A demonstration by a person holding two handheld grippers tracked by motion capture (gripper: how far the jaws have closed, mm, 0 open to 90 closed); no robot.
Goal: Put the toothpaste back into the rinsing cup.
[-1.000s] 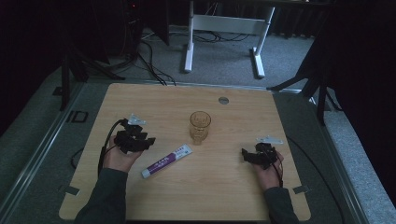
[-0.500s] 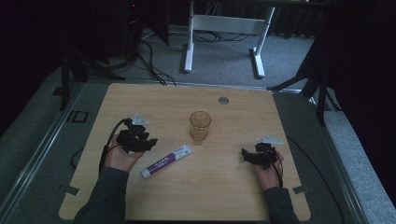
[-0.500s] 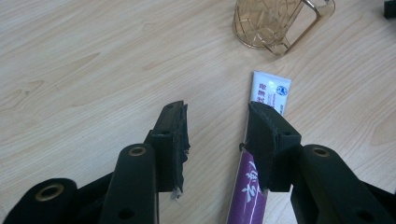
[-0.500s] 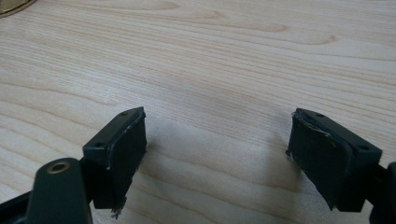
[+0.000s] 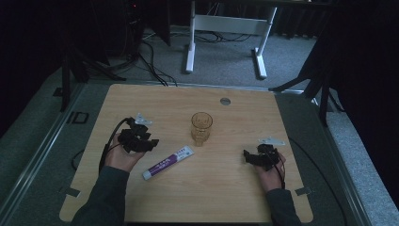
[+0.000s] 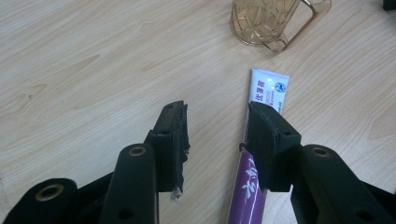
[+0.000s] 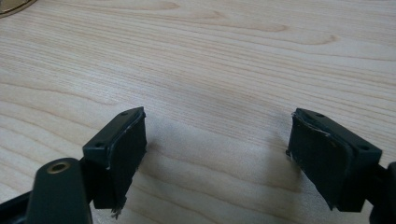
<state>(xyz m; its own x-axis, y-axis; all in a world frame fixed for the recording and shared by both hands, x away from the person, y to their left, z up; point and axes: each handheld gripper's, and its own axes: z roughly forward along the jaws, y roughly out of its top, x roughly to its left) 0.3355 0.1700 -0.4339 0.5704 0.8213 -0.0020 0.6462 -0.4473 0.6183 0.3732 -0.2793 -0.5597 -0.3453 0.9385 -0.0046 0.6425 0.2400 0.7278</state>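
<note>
A purple and white toothpaste tube [image 5: 168,162] lies flat on the wooden table [image 5: 216,193], slanted, just front-left of an amber plastic cup [image 5: 201,127] that stands upright mid-table. My left gripper [image 5: 150,143] rests left of the tube, pointing at it. In the left gripper view the jaws [image 6: 217,116] stand open and have just been opening; nothing is between them, and the tube [image 6: 267,91] runs under the right-hand jaw toward the cup [image 6: 266,21]. My right gripper [image 5: 248,157] lies at the table's right, and its jaws [image 7: 217,135] are open over bare wood.
A small round grommet [image 5: 225,100] sits near the table's far edge. Cables trail from both grippers over the table's sides. Beyond the table stand a white desk frame [image 5: 226,28] and dark stands on grey carpet.
</note>
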